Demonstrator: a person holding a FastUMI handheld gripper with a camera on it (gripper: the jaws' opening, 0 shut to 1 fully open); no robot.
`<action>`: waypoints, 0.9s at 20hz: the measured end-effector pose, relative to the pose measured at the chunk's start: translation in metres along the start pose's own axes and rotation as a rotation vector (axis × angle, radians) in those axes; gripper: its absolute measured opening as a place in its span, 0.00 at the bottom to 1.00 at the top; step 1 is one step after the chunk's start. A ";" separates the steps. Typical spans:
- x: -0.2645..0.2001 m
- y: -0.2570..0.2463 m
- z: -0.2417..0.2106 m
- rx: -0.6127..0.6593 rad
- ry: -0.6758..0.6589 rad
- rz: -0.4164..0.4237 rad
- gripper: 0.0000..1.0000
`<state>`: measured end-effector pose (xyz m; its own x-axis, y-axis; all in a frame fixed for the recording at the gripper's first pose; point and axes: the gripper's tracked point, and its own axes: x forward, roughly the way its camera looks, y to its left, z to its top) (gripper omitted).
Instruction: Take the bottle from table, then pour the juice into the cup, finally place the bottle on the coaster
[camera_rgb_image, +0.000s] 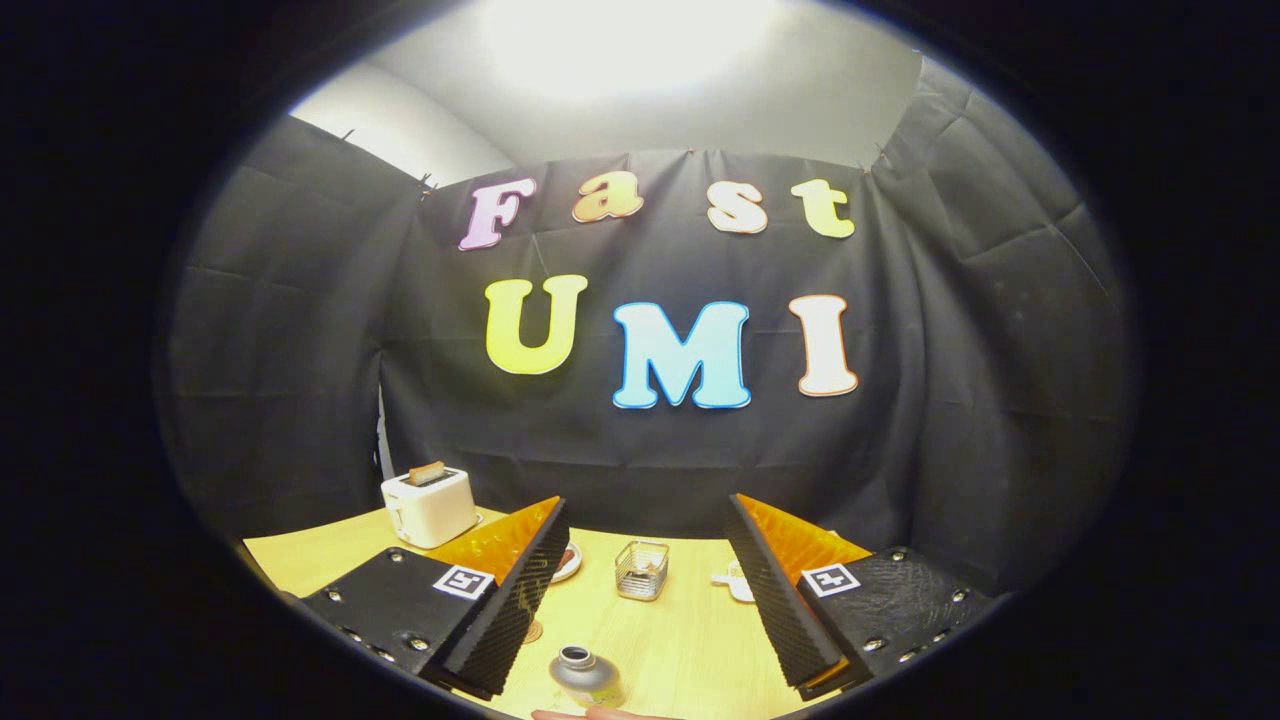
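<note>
1. Gripper fingers stand wide apart and hold nothing, leaving room to straddle the bottle.
2. Bottle stands upright and uncapped on the table, low between the fingers; a fingertip touches its near side, probably steadying it.
3. Beyond the bottle: wire basket; farther left, toaster.

Small grey open-mouthed metal bottle stands on the pale wooden worktop, low between the wide-apart jaws of the gripper, touching neither. Beyond them, mid-worktop, a square wire basket. Far left, by the booth wall, a white toaster with a slice in its slot. A fingertip lies just before the bottle.
</note>
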<state>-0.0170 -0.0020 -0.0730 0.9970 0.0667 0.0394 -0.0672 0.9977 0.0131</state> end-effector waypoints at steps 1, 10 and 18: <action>-0.003 0.006 -0.011 -0.005 -0.004 0.013 0.96; 0.004 0.037 -0.137 -0.001 0.033 0.014 0.97; 0.022 0.047 -0.192 0.037 0.073 -0.006 0.97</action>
<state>0.0090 0.0494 -0.2634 0.9974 0.0635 -0.0339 -0.0617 0.9968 0.0503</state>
